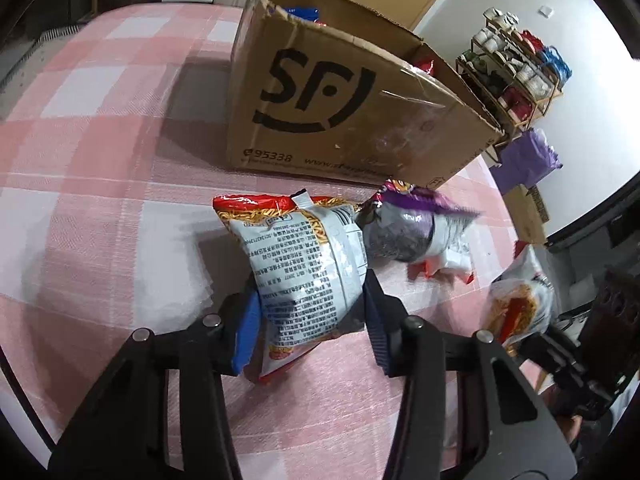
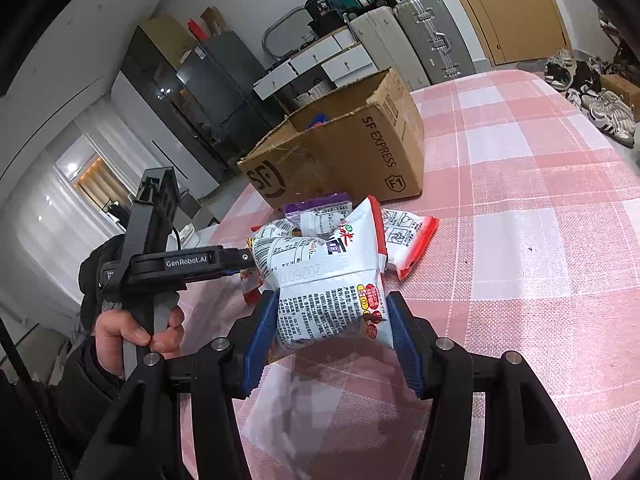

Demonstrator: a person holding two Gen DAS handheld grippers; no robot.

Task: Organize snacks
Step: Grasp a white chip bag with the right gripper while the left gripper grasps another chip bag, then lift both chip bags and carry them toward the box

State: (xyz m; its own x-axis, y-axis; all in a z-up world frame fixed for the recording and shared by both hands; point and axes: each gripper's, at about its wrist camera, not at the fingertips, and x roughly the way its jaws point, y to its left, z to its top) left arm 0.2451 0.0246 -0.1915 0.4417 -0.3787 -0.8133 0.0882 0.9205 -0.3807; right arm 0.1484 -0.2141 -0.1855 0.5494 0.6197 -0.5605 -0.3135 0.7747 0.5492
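My left gripper (image 1: 310, 316) is shut on a white and red noodle packet (image 1: 304, 264), held just above the table. My right gripper (image 2: 332, 336) is shut on another white and red noodle packet (image 2: 332, 280), lifted over the cloth. It also shows at the right edge of the left wrist view (image 1: 520, 300). A purple snack bag (image 1: 404, 232) lies on the table between the packets and the open SF cardboard box (image 1: 340, 108). In the right wrist view the purple bag (image 2: 320, 208) and a red-edged white packet (image 2: 408, 240) lie before the box (image 2: 352, 152). The left gripper shows there too (image 2: 248, 260).
The table carries a pink and white checked cloth (image 2: 520, 200). The box holds blue and red packets (image 1: 304, 14). A shelf of cups (image 1: 516, 72) stands past the table's right edge. Suitcases (image 2: 424, 32) and shoes (image 2: 600, 104) stand on the floor beyond.
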